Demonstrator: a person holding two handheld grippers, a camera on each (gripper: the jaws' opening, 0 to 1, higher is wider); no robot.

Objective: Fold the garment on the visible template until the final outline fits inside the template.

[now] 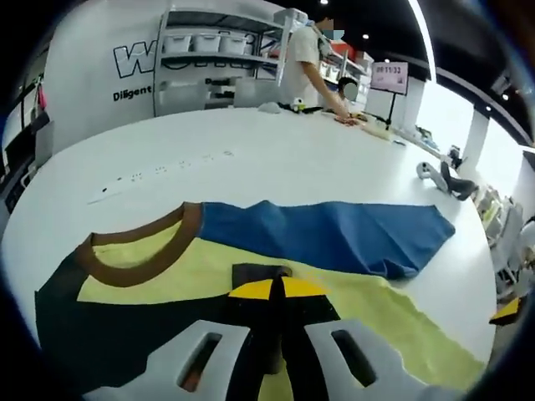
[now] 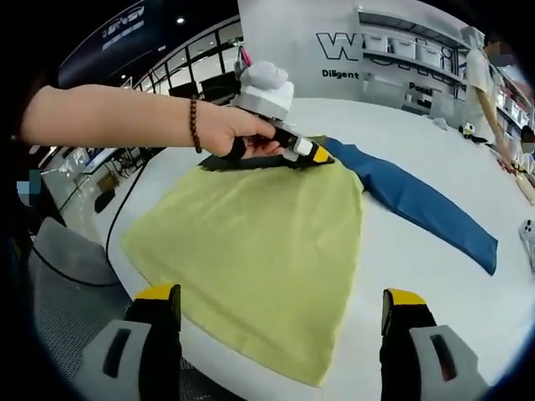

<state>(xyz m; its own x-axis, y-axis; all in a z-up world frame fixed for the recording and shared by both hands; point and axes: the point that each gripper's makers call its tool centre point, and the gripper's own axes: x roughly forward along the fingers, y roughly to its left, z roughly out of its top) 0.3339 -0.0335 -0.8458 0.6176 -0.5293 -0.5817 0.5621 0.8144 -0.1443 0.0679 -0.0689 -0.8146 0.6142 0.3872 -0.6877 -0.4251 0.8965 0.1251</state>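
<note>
Right gripper view: right tool (image 2: 280, 313) hangs with jaws spread wide over the near hem of the yellow T-shirt (image 2: 259, 242) on the white bench (image 2: 418, 259). Farther off, the left tool (image 2: 311, 153) is clenched on the shirt's fabric near the brown collar (image 1: 138, 255); beyond lies its blue sleeve (image 1: 334, 234).

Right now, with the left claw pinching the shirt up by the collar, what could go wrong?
1. The yellow shirt's lower hem hangs near the white table's edge; a hard pull could drag it over.
2. The left claw looks shut on dark fabric near the brown collar; it may lift one layer only.
3. The blue sleeve lies spread out and could trail, skewing the fold.
</note>
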